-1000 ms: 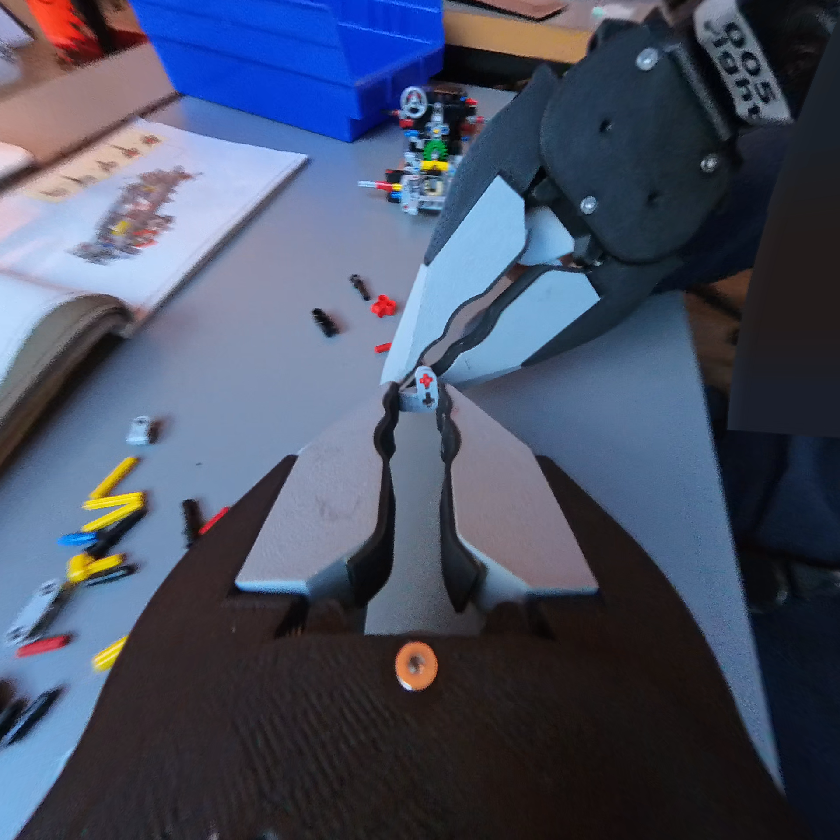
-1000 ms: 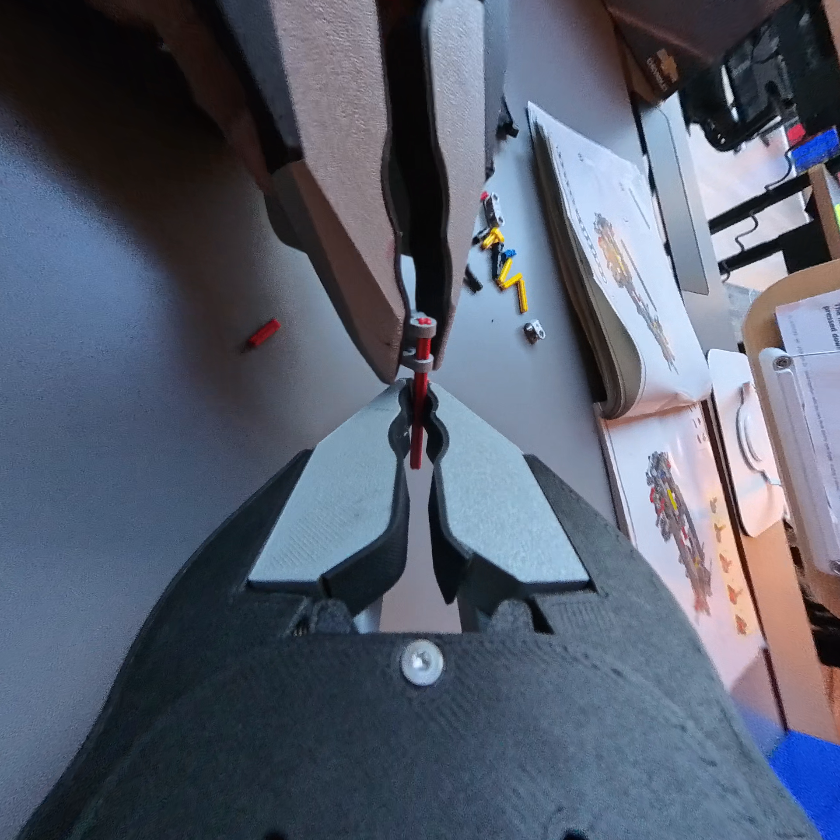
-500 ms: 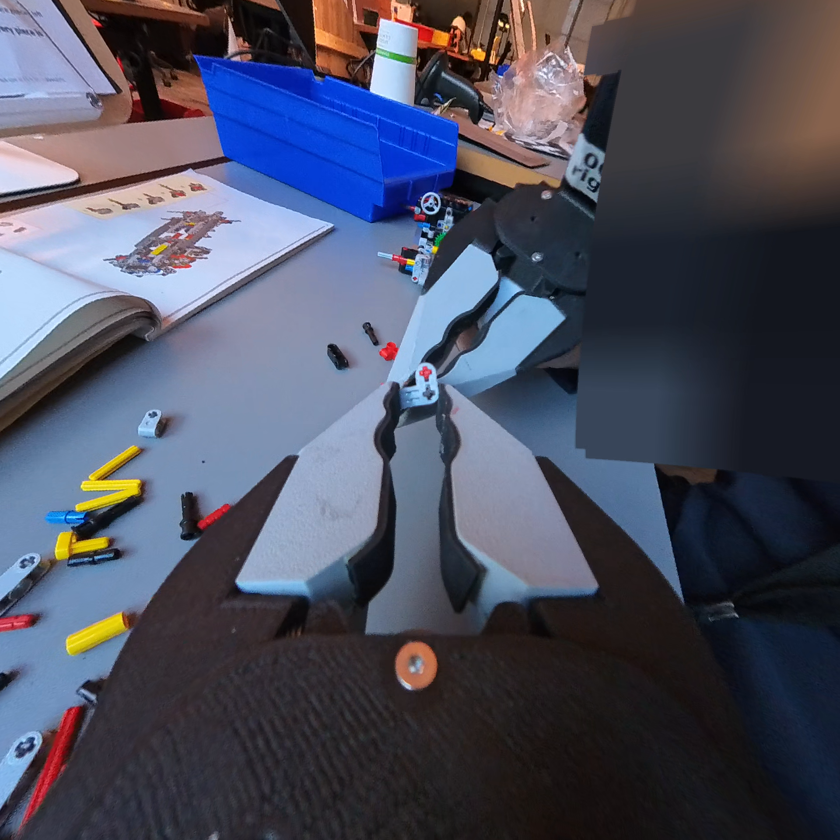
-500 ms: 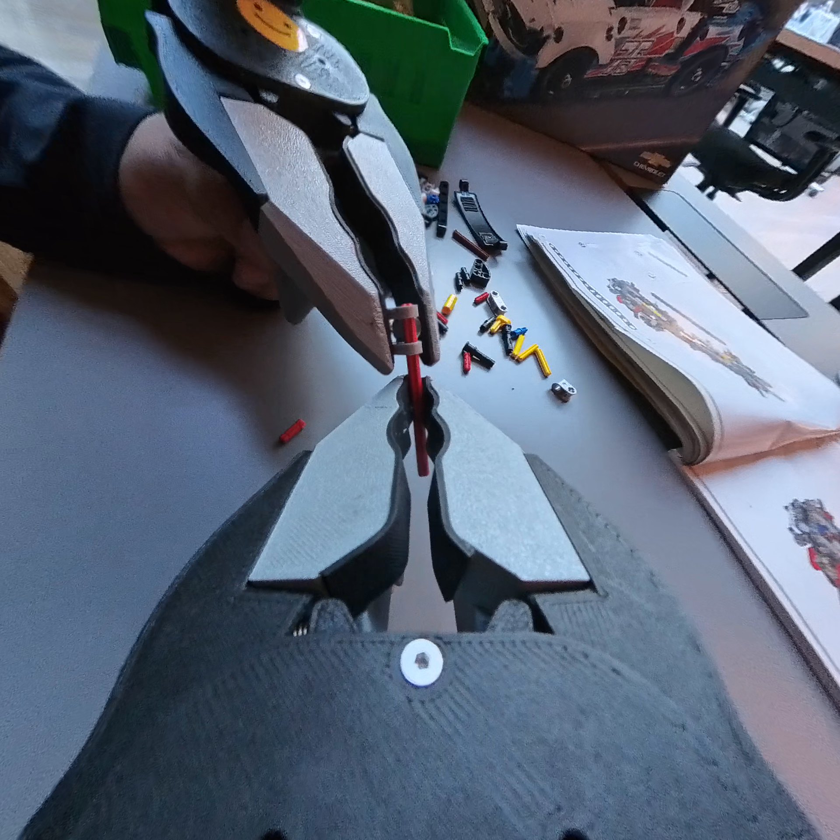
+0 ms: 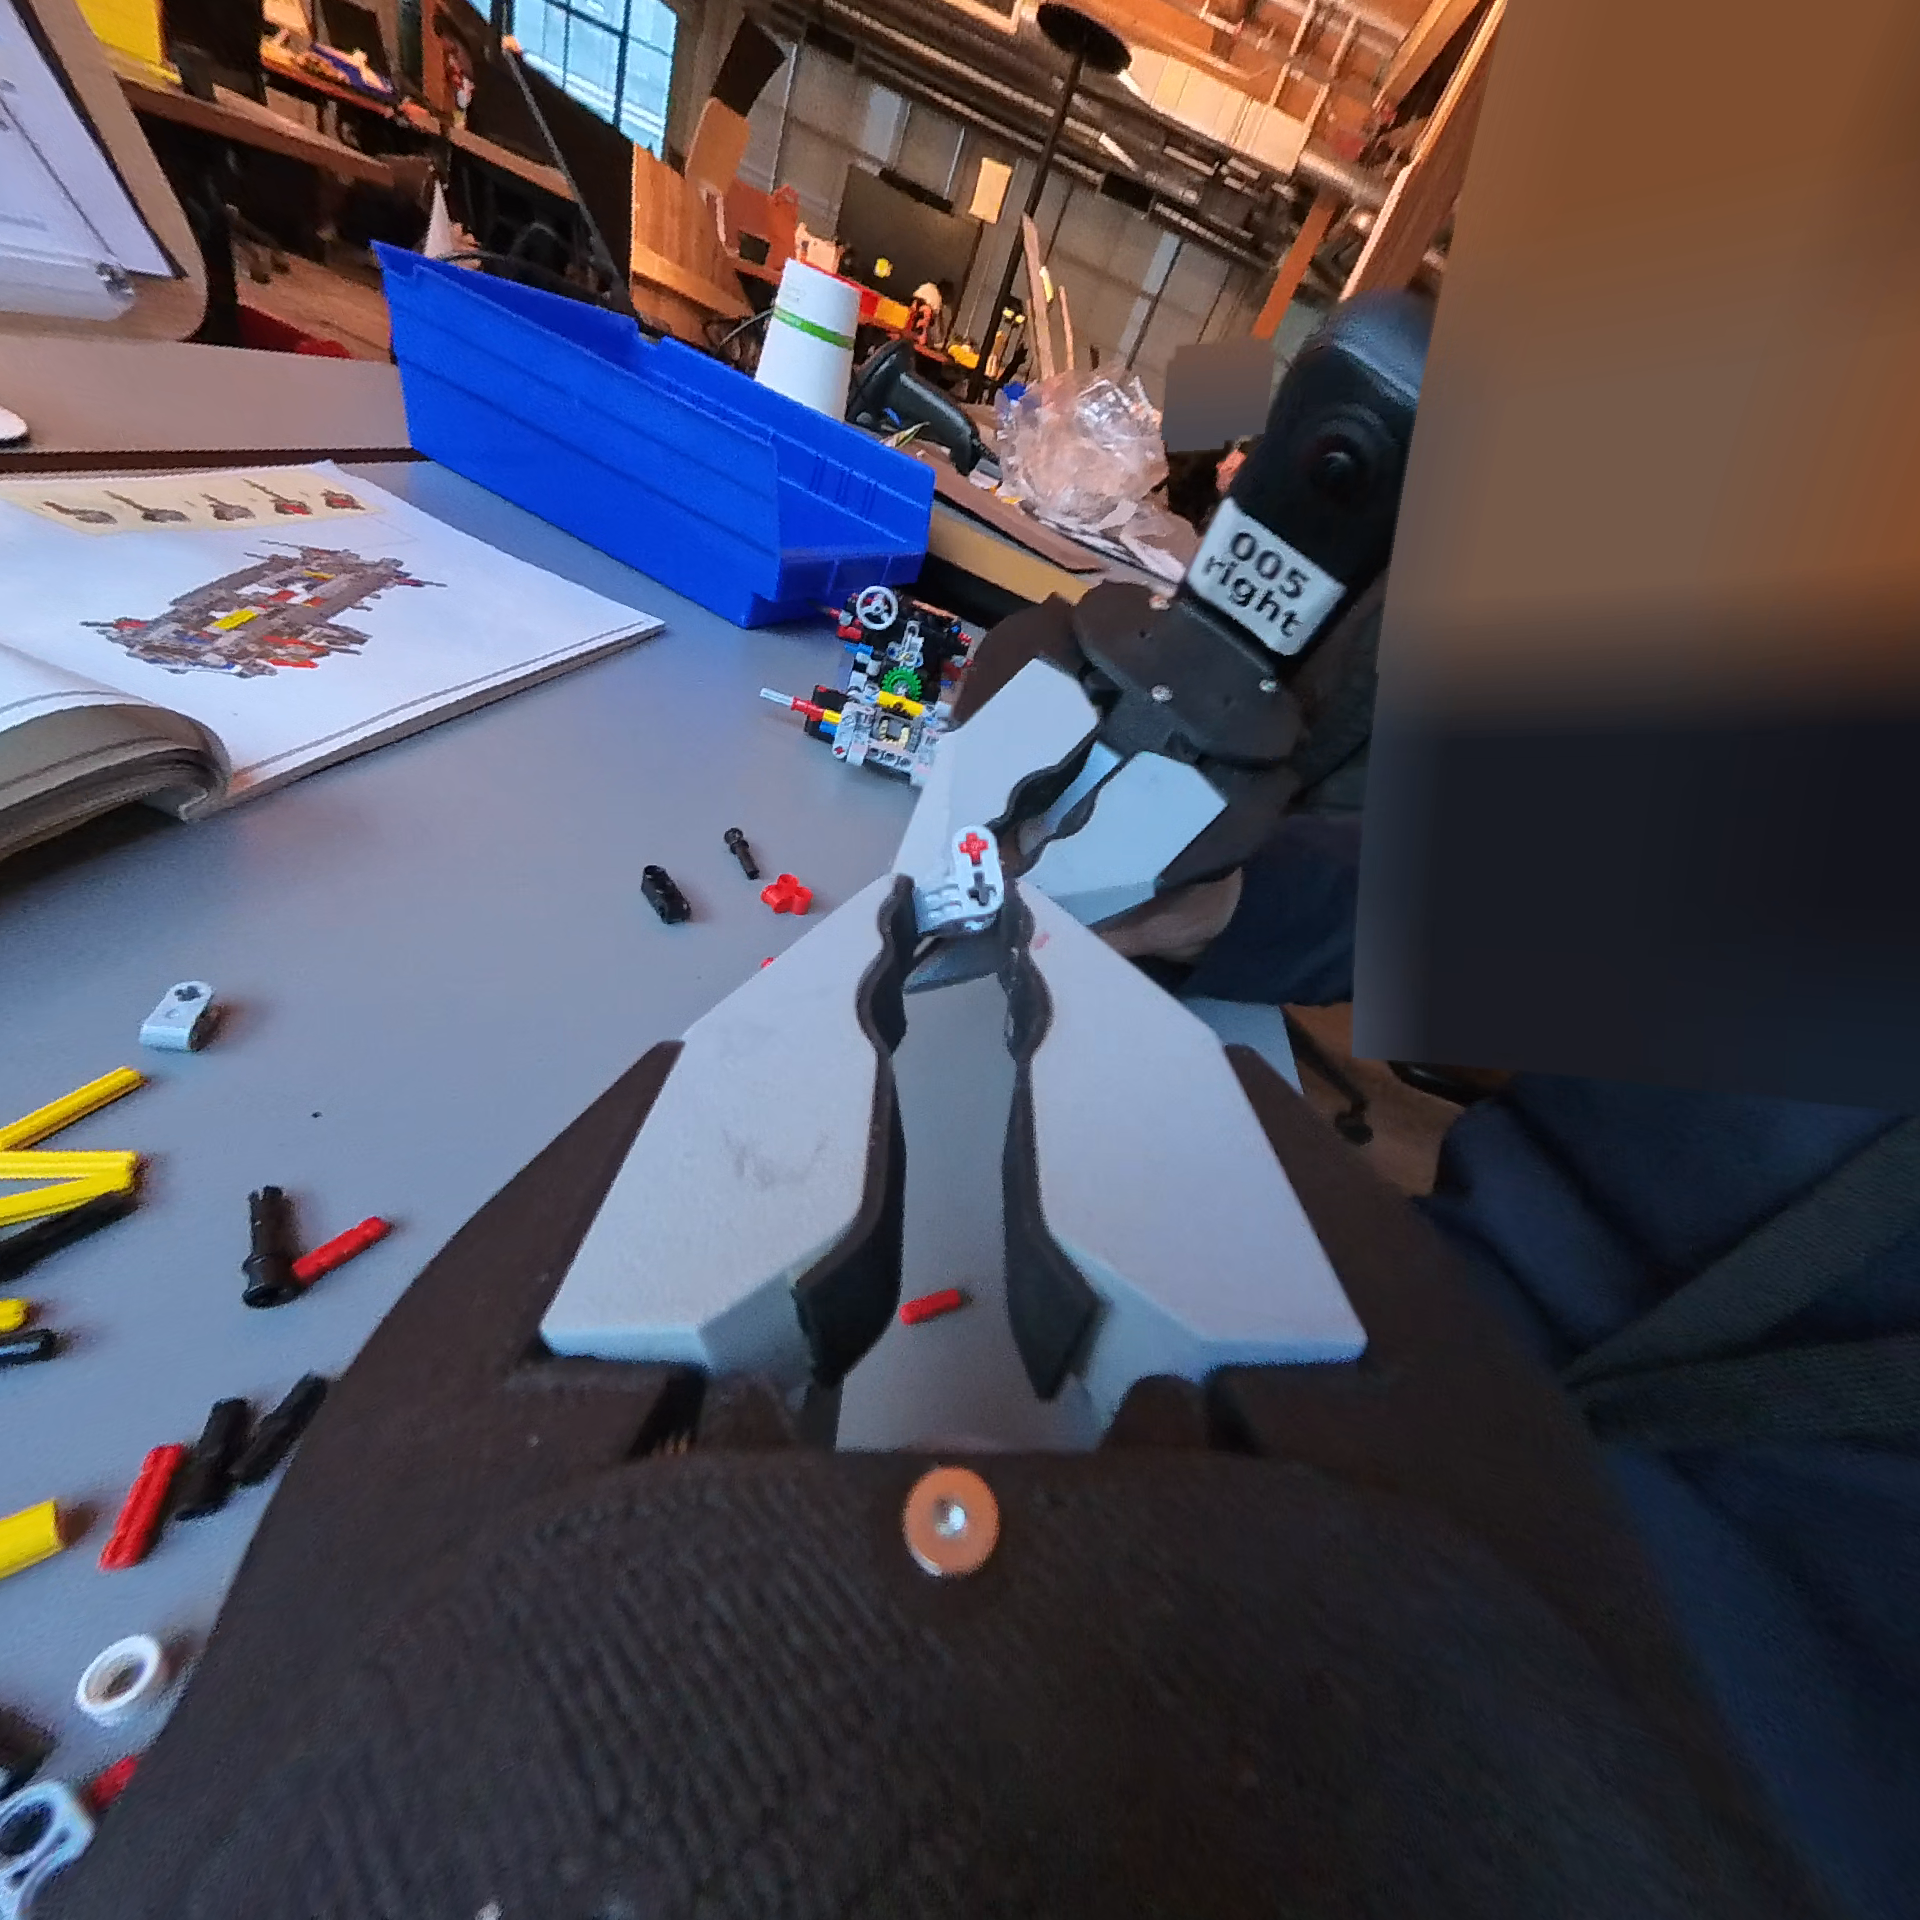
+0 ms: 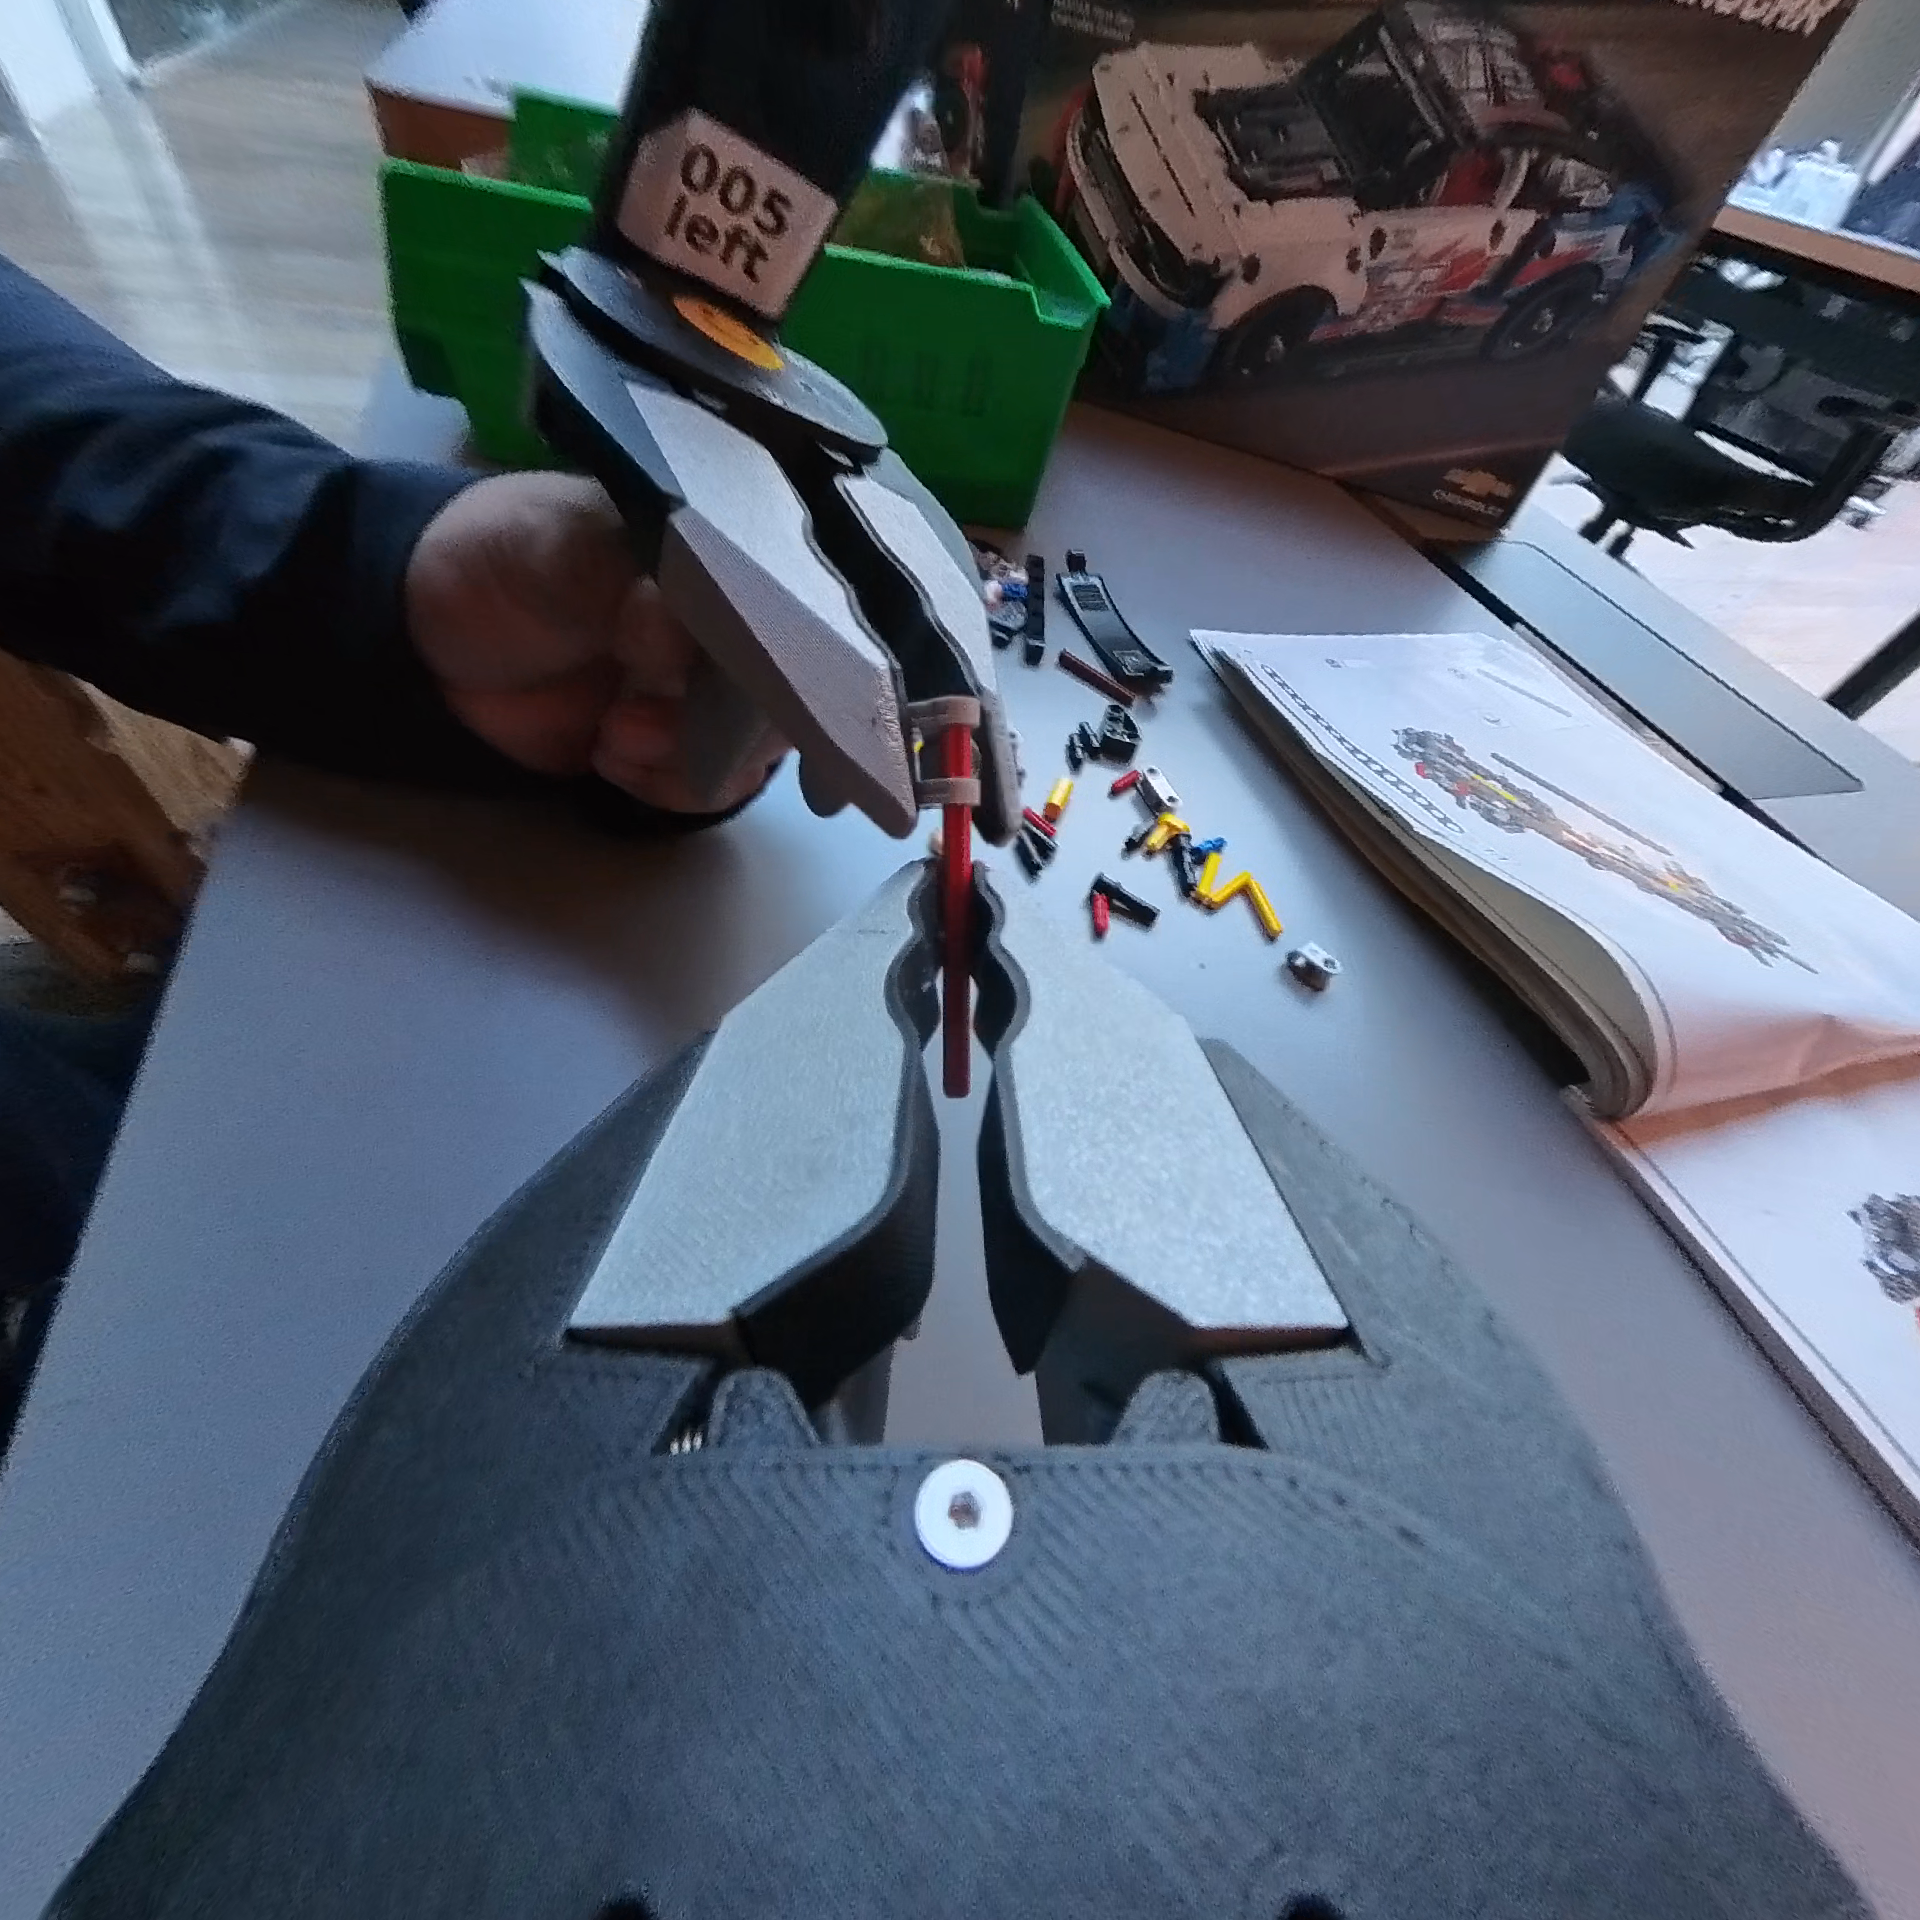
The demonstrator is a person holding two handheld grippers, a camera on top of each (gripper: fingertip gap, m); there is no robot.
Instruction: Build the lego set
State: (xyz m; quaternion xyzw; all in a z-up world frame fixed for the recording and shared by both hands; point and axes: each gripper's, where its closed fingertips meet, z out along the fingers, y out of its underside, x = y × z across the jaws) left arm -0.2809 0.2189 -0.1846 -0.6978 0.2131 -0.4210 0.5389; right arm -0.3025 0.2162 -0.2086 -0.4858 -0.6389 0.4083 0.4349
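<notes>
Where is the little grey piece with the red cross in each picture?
Left wrist view: the grey connector piece sits just above the middle, pinched at the left hand-held gripper tips.
Right wrist view: the same piece is upper middle, seen edge-on, on the red axle.
Shared landmark: the open instruction booklet.

White printed labels on both gripper (image 5: pixel 1262 587) (image 6: pixel 724 223) bodies; printed box (image 6: pixel 1403 208); open instruction booklet (image 5: pixel 312 623).
</notes>
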